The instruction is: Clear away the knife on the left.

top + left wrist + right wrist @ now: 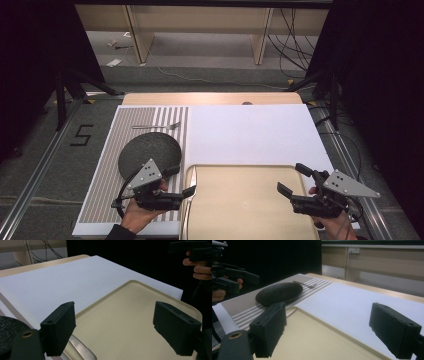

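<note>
Knife first — it lies along the left edge of the beige tray, blade pointing away from the person, right at the seam where the tray meets the striped placemat. The left tool hovers just beside it, jaws spread wide with nothing between them, one jaw tip close over the blade. In the left gripper view the shiny blade peeks out low beside the left-hand jaw, and the tray's bare surface shows through the gap between the two.

Over on the other side, the right tool hangs above the tray's right rim — jaws wide too, gripping nothing. It sits well apart from the knife, the whole width of the tray between them. In the right gripper view the tray runs under the jaws, and the left tool shows far off at the left edge.

Beyond the knife, a dark round plate rests on the striped placemat, just beside the tray's far left corner. A fork lies farther back on the stripes, past the plate. White sheet covers the rest of the worktop, whose wooden edge shows at the far side.
</note>
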